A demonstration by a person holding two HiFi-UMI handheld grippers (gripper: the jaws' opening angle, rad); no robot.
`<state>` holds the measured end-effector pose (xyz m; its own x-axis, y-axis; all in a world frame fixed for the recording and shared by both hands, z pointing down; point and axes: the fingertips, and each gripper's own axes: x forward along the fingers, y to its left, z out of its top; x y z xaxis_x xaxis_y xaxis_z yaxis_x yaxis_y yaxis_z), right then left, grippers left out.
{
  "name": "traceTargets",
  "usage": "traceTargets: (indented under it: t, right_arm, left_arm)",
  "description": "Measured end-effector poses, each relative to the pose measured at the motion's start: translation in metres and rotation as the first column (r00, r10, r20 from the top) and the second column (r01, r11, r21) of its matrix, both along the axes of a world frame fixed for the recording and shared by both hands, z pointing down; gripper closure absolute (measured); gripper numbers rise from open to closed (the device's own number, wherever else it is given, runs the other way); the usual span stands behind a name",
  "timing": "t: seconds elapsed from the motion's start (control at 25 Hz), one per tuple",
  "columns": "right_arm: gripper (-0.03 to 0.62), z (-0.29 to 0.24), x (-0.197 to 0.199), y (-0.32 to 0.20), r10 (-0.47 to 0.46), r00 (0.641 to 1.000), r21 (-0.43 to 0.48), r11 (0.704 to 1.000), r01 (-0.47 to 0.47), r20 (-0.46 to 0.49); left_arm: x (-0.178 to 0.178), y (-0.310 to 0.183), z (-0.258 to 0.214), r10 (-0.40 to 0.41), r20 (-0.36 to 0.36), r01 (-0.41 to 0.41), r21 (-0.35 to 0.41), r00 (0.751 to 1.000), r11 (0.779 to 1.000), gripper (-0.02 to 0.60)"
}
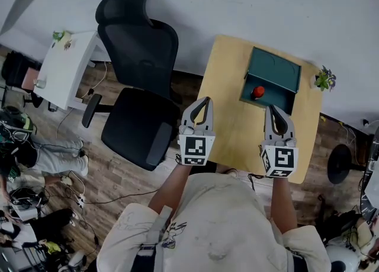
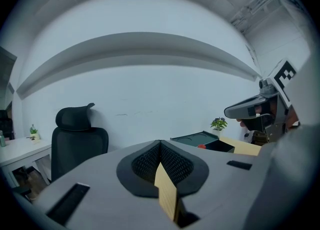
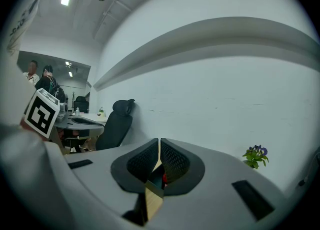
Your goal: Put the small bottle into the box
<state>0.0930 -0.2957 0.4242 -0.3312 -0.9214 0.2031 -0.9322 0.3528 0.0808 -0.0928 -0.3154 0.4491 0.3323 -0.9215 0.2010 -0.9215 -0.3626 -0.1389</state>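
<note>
On the wooden table (image 1: 228,87) stands a dark green box (image 1: 275,66) with its lid raised. Inside it lies a small red object (image 1: 258,92), seemingly the small bottle; its shape is too small to tell. My left gripper (image 1: 205,100) hovers over the table's left edge, shut and empty, short of the box. My right gripper (image 1: 273,108) is shut with nothing held, just in front of the box. The left gripper view has the jaws (image 2: 160,144) closed, with the box (image 2: 192,138) and the red object (image 2: 201,146) ahead right. In the right gripper view the jaws (image 3: 159,141) meet at the tip.
A black office chair (image 1: 139,87) stands left of the table, and a white side desk (image 1: 65,66) is further left. A small potted plant (image 1: 325,78) sits at the table's far right corner. Cables and bags (image 1: 23,200) lie on the floor at left.
</note>
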Motion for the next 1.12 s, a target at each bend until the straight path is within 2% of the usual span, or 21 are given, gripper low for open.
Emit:
traceTargets:
  t: [1.12]
  right_arm:
    - [0.568, 0.0021, 0.0027, -0.0013, -0.016, 1.000, -0.004, 1.000, 0.016, 0.003]
  left_arm:
    - [0.0050, -0.0013, -0.0027, -0.004, -0.001, 0.004, 0.013, 1.000, 1.000, 0.574]
